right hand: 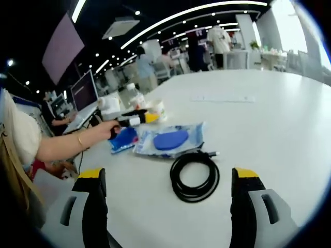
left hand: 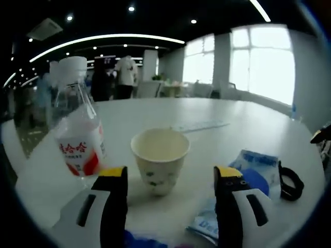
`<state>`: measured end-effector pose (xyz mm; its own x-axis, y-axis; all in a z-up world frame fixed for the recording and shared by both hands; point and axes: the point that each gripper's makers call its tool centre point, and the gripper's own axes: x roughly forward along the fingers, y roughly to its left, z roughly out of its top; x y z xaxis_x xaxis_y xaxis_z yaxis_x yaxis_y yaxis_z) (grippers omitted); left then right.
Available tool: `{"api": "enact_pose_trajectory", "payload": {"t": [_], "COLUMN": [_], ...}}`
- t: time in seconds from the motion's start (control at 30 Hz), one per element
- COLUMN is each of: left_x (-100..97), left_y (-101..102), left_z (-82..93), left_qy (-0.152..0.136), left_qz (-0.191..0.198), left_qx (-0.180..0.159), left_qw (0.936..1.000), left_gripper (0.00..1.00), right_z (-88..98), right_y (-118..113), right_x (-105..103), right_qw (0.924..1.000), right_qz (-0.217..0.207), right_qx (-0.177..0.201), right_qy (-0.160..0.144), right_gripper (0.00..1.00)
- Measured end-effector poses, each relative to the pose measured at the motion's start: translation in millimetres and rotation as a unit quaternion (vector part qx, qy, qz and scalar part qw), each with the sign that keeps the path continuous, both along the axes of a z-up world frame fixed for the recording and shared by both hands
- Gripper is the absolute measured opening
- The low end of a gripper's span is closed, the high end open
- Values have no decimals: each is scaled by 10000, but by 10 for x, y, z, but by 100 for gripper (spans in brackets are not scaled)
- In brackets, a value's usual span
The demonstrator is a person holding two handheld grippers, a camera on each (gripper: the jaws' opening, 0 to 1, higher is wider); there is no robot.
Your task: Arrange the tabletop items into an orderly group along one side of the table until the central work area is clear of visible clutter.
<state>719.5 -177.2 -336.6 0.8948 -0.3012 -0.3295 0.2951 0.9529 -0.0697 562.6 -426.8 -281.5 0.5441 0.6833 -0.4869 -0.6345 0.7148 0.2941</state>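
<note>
A paper cup (left hand: 160, 157) stands on the white table (left hand: 155, 113), just beyond and between the tips of my left gripper (left hand: 170, 178), which is open. To its left stands a plastic bottle (left hand: 77, 129) of white drink with a red label. A blue packet in clear wrap (left hand: 256, 165) and a coiled black cable (left hand: 290, 181) lie to the right. My right gripper (right hand: 169, 173) is open, with the cable coil (right hand: 195, 175) lying just ahead between its jaws. Beyond the coil are the packet (right hand: 168, 138) and the left gripper (right hand: 132, 120), held in a person's hand near the cup (right hand: 155, 109).
A thin pale strip (right hand: 222, 98) lies flat farther out on the table (right hand: 279, 119). A person's forearm (right hand: 67, 144) reaches in from the left. A monitor (right hand: 85, 90) and other desks stand beyond the table edge, and people stand in the background.
</note>
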Motion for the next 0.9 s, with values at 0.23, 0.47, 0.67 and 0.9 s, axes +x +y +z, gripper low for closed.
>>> {"api": "enact_pose_trajectory", "payload": {"t": [0.23,0.47,0.67,0.9], "left_x": [-221,-379,-530,-771], "left_y": [-100,-174,-197,-245], "left_z": [144,258,353,319], "left_qy": [-2,52,112,313], "left_qz": [-297,-513,-586,-777], "left_qx": [15,-15,-4,229], "left_qw": [9996,9987,9982,9962], "left_gripper": [82,95,99,99], "right_z": [105,105,82,33], "right_y": [30,77,97,110], "right_x": [104,162,232,320], "right_qw": [9998,9995,9993,9990], "right_qz": [10,208,282,372], "right_qx": [127,191,209,202], "right_qy": [-144,-138,-156,-134], "right_gripper": [99,99,99,99]}}
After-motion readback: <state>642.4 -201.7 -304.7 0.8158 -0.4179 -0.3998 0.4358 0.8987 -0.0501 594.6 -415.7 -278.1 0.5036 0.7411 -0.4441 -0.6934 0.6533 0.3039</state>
